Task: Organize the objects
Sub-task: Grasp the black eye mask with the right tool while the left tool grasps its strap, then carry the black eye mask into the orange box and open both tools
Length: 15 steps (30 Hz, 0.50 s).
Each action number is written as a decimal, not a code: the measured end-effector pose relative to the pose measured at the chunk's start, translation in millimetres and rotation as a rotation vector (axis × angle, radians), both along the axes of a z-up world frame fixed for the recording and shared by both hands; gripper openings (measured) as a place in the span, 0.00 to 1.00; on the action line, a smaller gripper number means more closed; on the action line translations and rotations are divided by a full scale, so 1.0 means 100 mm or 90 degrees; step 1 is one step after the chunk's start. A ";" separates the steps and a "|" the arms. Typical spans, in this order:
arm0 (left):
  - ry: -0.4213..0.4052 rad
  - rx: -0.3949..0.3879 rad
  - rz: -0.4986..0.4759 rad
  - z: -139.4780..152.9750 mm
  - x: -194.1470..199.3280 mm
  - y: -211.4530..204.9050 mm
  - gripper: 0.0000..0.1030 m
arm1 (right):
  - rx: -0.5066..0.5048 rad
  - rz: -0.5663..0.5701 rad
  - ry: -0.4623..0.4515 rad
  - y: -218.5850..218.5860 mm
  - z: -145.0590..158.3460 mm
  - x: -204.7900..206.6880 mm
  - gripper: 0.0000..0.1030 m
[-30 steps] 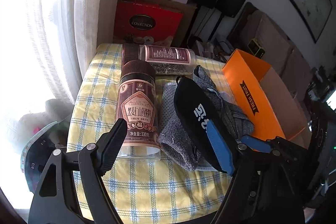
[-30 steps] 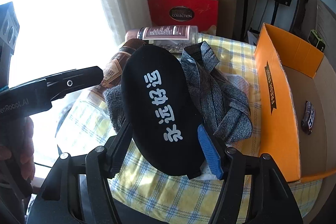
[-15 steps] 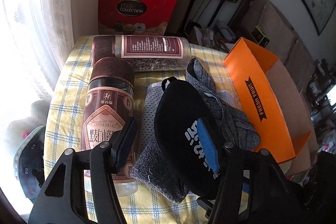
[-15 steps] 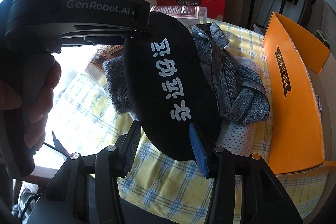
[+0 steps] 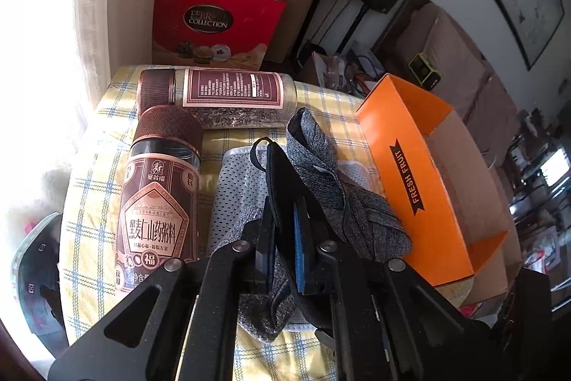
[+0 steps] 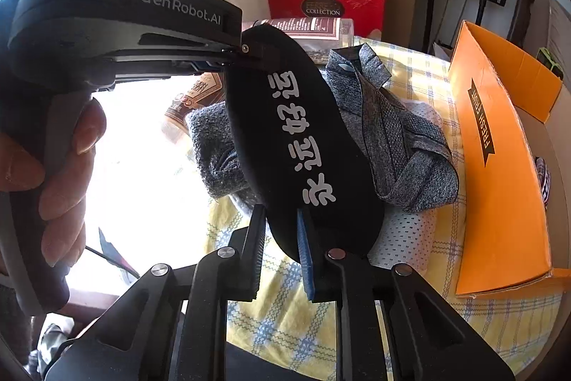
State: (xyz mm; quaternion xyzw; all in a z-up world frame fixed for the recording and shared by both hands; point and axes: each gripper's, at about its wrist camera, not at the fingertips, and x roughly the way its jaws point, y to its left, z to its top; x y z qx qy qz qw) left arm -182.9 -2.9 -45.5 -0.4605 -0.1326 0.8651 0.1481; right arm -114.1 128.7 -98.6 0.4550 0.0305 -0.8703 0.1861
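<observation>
The black mask (image 6: 303, 145) is held at frame centre, above the grey cloth (image 6: 392, 138), pinched at opposite ends by the closed left gripper (image 5: 283, 241) and right gripper (image 6: 282, 238).

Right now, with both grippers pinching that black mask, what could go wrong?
1. The left gripper and right gripper each clamp an end of the mask; pulling apart might stretch it or slip it free.
2. The mask lies over grey cloth; lifting may drag the cloth along.
3. The left gripper sits close beside a jar lying on its side, which a nudge could roll toward the table edge.
</observation>
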 end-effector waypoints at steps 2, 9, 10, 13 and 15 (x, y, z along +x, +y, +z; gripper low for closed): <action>0.012 0.010 -0.006 0.10 0.03 0.03 0.04 | -0.002 -0.001 0.007 0.00 0.04 0.02 0.12; 0.057 0.023 -0.034 0.47 0.13 0.17 0.03 | -0.022 -0.021 0.039 0.09 0.25 0.10 0.10; 0.063 0.023 -0.036 0.52 0.14 0.19 0.03 | -0.023 -0.024 0.044 0.11 0.29 0.11 0.10; 0.080 0.026 -0.041 0.67 0.18 0.24 0.03 | -0.029 -0.033 0.059 0.17 0.42 0.14 0.10; 0.091 0.028 -0.048 0.77 0.20 0.27 0.03 | -0.030 -0.039 0.070 0.23 0.51 0.16 0.10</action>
